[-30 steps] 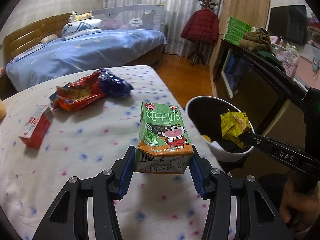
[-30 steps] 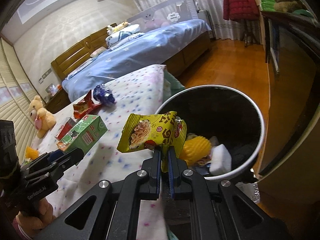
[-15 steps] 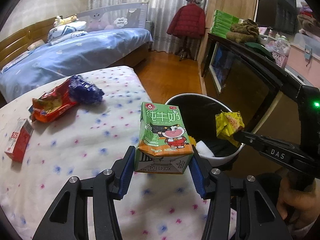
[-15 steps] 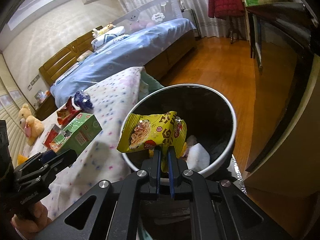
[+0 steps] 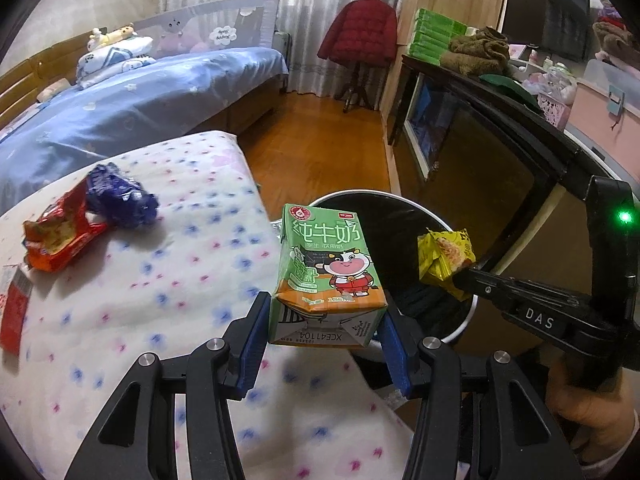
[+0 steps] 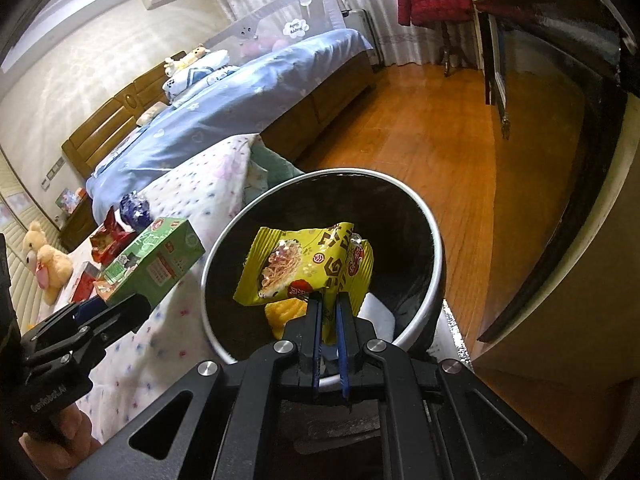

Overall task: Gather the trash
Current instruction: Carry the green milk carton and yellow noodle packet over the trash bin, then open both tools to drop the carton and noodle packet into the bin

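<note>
The left gripper (image 5: 326, 330) is clamped on a green milk carton (image 5: 326, 276) at centre frame, its blue pads pressing the carton's lower sides, just left of the trash bin (image 5: 466, 320). The right gripper (image 6: 330, 316) is pinched together on a yellow snack wrapper (image 6: 296, 266), which hangs over the dark mouth of the bin (image 6: 434, 276). In the left wrist view, a red wrapper (image 5: 56, 240), a blue wrapper (image 5: 120, 196) and a red box (image 5: 14, 312) lie on the dotted bedspread (image 5: 180, 280) at the left of the frame
</note>
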### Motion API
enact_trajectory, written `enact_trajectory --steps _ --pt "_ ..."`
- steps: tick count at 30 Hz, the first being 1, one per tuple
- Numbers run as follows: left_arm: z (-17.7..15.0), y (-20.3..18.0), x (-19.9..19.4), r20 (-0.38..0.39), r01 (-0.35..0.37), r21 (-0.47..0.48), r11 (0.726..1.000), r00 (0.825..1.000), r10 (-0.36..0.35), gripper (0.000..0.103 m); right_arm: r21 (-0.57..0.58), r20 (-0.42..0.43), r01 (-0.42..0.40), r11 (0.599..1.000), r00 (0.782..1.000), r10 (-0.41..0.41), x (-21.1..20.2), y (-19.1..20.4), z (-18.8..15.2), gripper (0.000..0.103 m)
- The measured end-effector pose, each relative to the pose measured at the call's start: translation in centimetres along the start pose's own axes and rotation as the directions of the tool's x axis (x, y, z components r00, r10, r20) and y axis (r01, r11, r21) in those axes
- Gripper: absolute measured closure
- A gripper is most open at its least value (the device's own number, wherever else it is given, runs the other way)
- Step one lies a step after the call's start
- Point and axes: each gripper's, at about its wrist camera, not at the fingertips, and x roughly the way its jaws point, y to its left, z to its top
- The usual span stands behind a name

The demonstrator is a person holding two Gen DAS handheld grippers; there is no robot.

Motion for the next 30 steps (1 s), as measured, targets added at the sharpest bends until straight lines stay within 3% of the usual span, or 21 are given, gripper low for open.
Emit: enact_trajectory --steps 22,30 --pt "2.5 -1.3 4.8 -0.084 0.023 0.021 1.000 0.996 -0.021 0.052 0.028 -0.030 0.033 0.999 0.999 -0.033 2.1 -1.9 2.0 0.092" --pt "2.2 -0.6 4.1 -0.074 0.010 -0.006 1.000 0.997 -0.010 0.043 0.048 -0.017 0.016 0.999 1.000 -0.015 1.4 -1.9 2.0 0.088"
